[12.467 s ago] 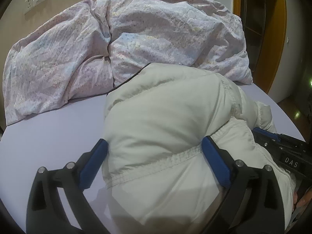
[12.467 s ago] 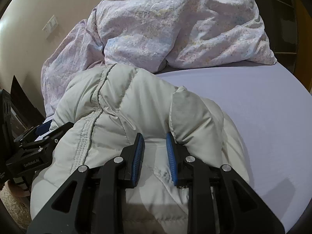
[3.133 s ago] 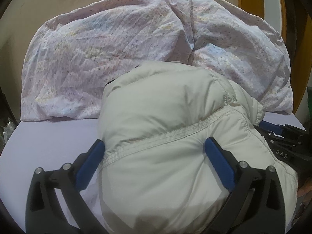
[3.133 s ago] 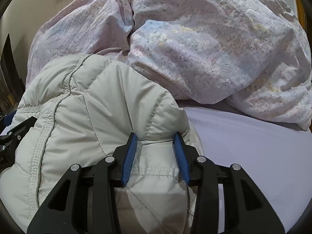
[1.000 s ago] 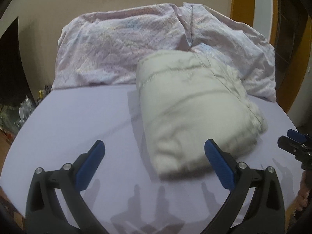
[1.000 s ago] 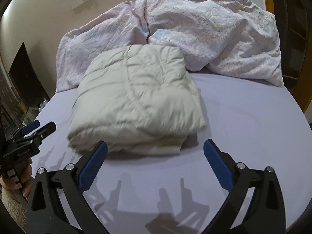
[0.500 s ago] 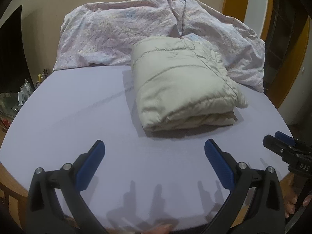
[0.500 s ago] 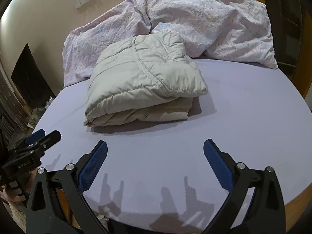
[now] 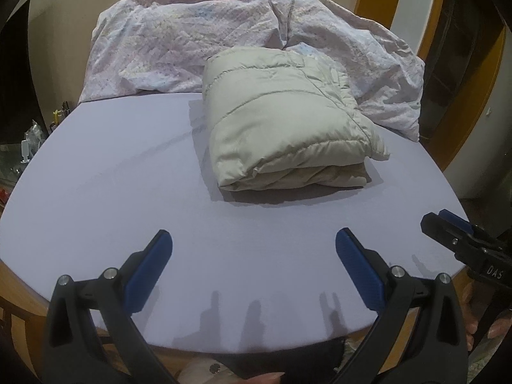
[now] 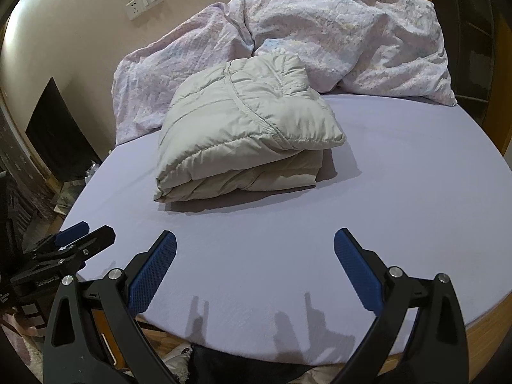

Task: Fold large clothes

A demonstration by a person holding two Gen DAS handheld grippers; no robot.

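Folding looks complete: the padded cream jacket [image 9: 284, 124] sits as a squat, stacked bundle on the lavender bed [image 9: 112, 198], toward the far side, its back edge touching the crumpled floral duvet [image 9: 179, 44] heaped against the wall. Both tongs are released and empty. The left tongs [image 9: 254, 267] hover over bare sheet near the bed's front edge, blue pads spread wide, well apart from the jacket; the right tongs [image 10: 256, 264] hover likewise, jaws spread, with nothing between them. In the left view the right tool shows at the far right with a person's fingers [image 9: 470, 323] around its handle. The step in hand reads as a check and retreat. To do it well, the tongs should stay clear of the bundle, since puffy fill springs back and a stray brush could tip the top layer. The near edge shows layers stacked fairly evenly, though one corner [image 10: 332, 137] overhangs the lower layers on the right. If tidying is wanted, a light press on top would likely serve better than a fresh pinch.
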